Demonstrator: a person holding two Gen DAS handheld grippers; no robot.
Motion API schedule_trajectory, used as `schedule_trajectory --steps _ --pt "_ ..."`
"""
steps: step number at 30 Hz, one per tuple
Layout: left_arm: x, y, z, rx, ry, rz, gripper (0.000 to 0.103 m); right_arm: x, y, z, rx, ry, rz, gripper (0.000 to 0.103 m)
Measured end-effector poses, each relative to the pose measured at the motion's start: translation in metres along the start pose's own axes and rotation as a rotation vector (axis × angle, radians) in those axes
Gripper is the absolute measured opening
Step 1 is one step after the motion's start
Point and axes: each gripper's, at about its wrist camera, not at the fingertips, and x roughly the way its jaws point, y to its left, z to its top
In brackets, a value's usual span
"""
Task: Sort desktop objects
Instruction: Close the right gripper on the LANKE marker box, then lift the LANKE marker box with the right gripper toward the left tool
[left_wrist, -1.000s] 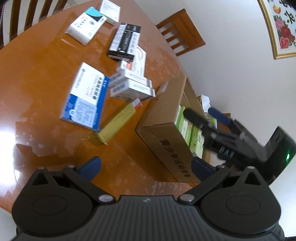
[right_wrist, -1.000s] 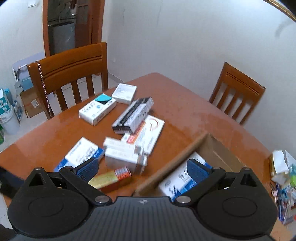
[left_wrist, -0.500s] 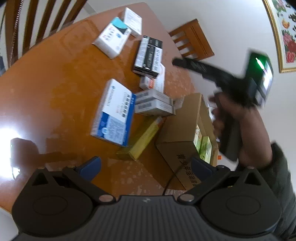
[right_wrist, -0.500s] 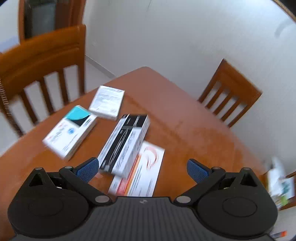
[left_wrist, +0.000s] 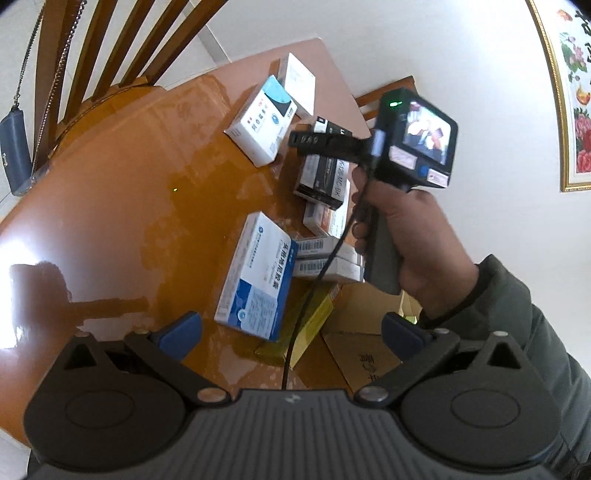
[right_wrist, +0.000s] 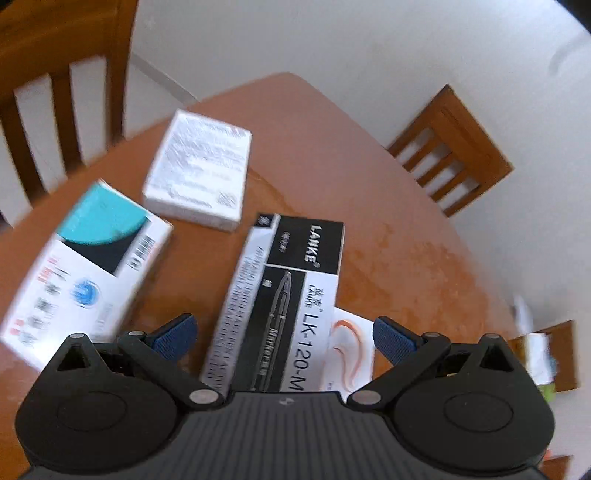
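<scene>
My right gripper (right_wrist: 284, 332) is open and hovers low over a black pen box (right_wrist: 291, 291) lying on the wooden table (right_wrist: 406, 258); the box runs between the spread fingers. Left of it lie a white box with a teal corner (right_wrist: 85, 273) and a plain white box (right_wrist: 199, 170). A white and orange box (right_wrist: 347, 343) pokes out under the pen box. My left gripper (left_wrist: 291, 328) is open and empty, above a blue and white box (left_wrist: 258, 280) and a yellow box (left_wrist: 306, 328). The cardboard box (left_wrist: 369, 332) sits at its right.
A hand (left_wrist: 406, 229) holds the right gripper over the pile, its cable hanging down. Two white barcode boxes (left_wrist: 325, 258) lie mid-pile. Wooden chairs (right_wrist: 454, 155) (right_wrist: 55, 74) ring the table; a dark purse (left_wrist: 14, 155) hangs on one. A framed picture (left_wrist: 572, 92) is on the wall.
The right gripper swung from the cardboard box across the pile and dropped close over the black pen box. The left gripper drew back and tilted. Both stayed open.
</scene>
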Motion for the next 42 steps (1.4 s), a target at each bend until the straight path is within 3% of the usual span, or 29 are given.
schedule_trajectory --steps 4,10,13,18,22,26,33,42 --pt "0.003 0.003 0.003 -0.006 0.012 0.0 0.103 0.011 0.008 -0.004 -0.026 0.018 -0.064 0.103" --pt "0.007 0.004 0.007 -0.01 0.027 0.004 0.103 0.011 0.019 -0.007 -0.084 -0.022 -0.133 0.103" --pt "0.008 0.003 0.007 -0.006 0.031 0.004 0.103 0.011 0.017 -0.006 -0.066 -0.02 -0.128 0.103" --pt "0.009 0.003 0.006 -0.009 0.034 0.005 0.103 0.012 -0.001 -0.004 0.034 0.005 -0.033 0.094" --pt "0.011 0.003 0.006 -0.008 0.038 0.004 0.103 0.01 0.005 -0.007 -0.007 -0.002 -0.056 0.073" --pt "0.012 0.003 0.006 -0.009 0.039 0.005 0.103 0.009 0.005 -0.007 -0.021 -0.007 -0.057 0.072" --pt "0.012 0.002 0.006 -0.002 0.04 0.004 0.103 -0.005 -0.012 -0.011 0.047 -0.021 0.063 0.071" --pt "0.017 0.002 0.009 -0.002 0.037 0.007 0.103 -0.062 -0.059 -0.031 0.118 -0.122 0.318 0.07"
